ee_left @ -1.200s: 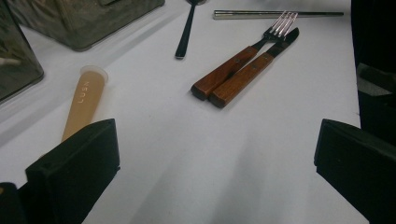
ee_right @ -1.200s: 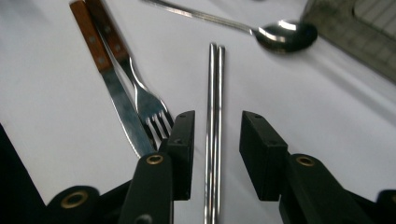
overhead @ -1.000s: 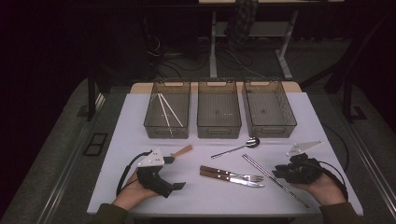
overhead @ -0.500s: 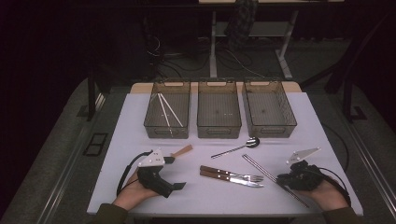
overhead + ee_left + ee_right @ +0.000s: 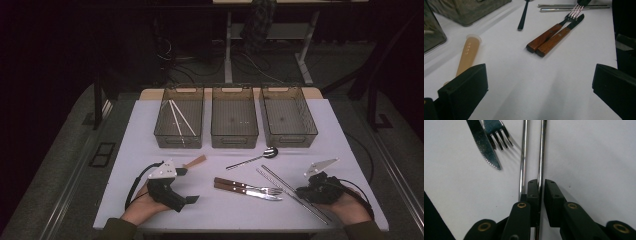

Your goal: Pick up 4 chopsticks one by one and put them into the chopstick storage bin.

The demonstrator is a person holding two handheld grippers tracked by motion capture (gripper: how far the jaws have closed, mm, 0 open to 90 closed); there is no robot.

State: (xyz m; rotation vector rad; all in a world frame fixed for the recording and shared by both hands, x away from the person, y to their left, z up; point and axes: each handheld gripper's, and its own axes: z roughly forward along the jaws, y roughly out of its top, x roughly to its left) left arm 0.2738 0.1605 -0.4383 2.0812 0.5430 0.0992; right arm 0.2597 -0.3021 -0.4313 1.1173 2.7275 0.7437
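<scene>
Two metal chopsticks [image 5: 285, 182] lie side by side at the right front of the white table [image 5: 140, 145]. My right gripper [image 5: 300, 192] sits low over their near ends. Its jaws have just been closing and now pinch the right-hand chopstick [image 5: 541, 150], while the other chopstick [image 5: 523, 150] runs outside the left jaw. A wooden-handled fork [image 5: 549, 32] and knife [image 5: 559, 37] lie together in the middle. My left gripper [image 5: 189, 185] rests at the left front, jaws wide open over bare table [image 5: 540, 75].
Three clear bins stand in a row at the back; the left bin [image 5: 179, 141] holds pale chopsticks, the middle bin [image 5: 235, 141] and right bin [image 5: 289, 140] look bare. A steel spoon [image 5: 252, 159] and a tan plastic handle [image 5: 195, 161] lie before them.
The right gripper has shifted slightly toward the front edge and its jaws have closed onto one metal chopstick. The left gripper has stayed put.
</scene>
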